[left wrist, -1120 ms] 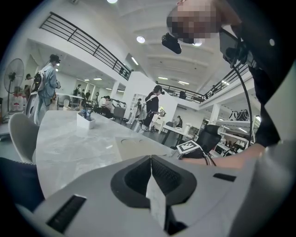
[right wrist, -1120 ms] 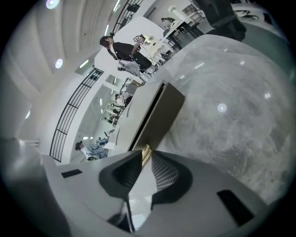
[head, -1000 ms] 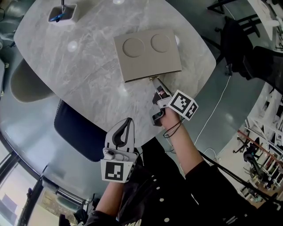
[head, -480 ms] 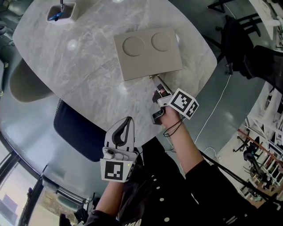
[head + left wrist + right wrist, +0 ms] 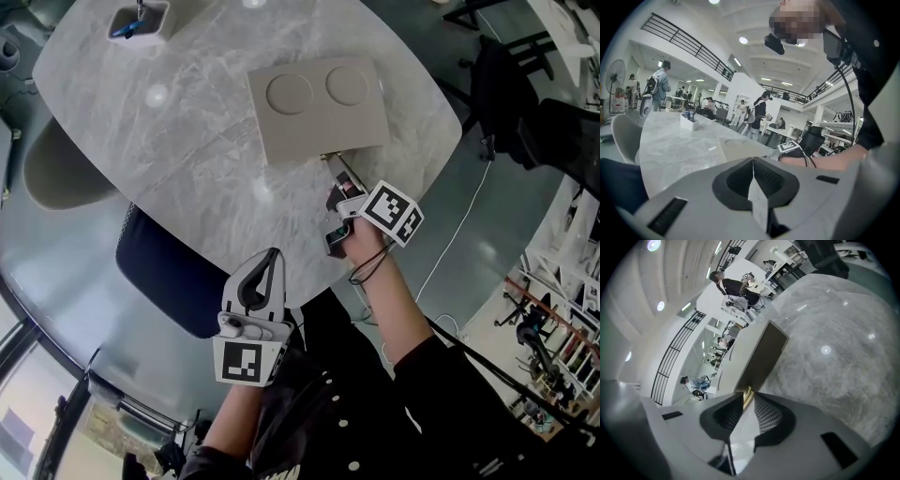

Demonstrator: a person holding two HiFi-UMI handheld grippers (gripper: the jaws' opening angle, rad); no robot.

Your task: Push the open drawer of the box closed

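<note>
Box (image 5: 317, 108) front edge touches closed right gripper (image 5: 330, 163); closed left gripper (image 5: 273, 256) near table (image 5: 187, 141) rim.

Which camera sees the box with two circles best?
The head view: the box shows its whole top, both circles. The right gripper view shows one dark side; the left gripper view, its top slanted.

It was a large open-plan workspace: a white hall with a black-railed mezzanine balcony (image 5: 689, 44), round recessed ceiling lights (image 5: 743, 40), and people (image 5: 711, 105) gathered at desks beyond a grey marbled table (image 5: 670, 145).
</note>
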